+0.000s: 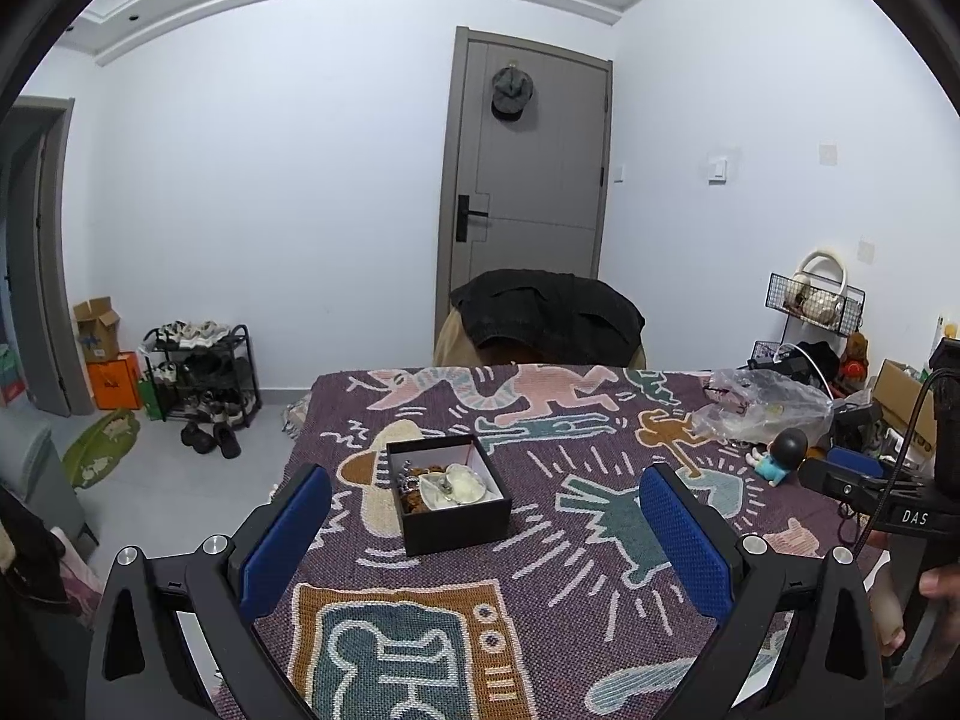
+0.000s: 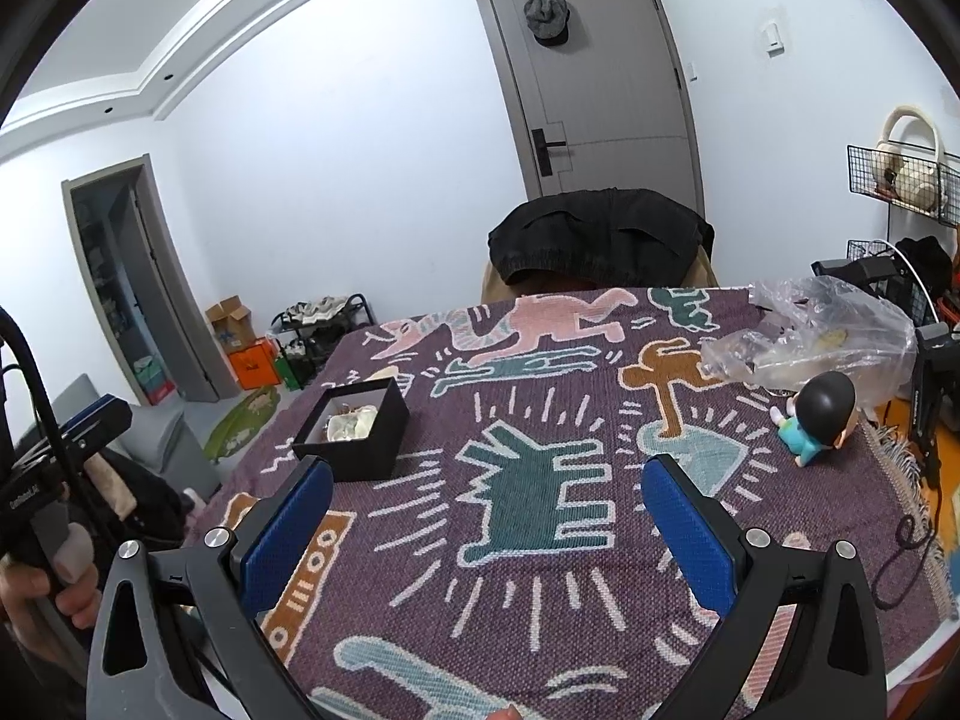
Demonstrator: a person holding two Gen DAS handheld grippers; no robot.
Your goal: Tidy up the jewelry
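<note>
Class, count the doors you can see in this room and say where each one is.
2: a closed grey door with a cap hung on it, behind the table, and another door at the far left wall.

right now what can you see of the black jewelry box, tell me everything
The black jewelry box is small, square and open-topped, no lid in view, matte like card, with a pale lining. It sits flat on the patterned woven blanket, left of centre. Inside lie a white shell-like dish, brown beads and some silvery pieces, too small to identify. Neither gripper touches it: the left gripper is open just short of it, the right gripper open and off to its right.
</note>
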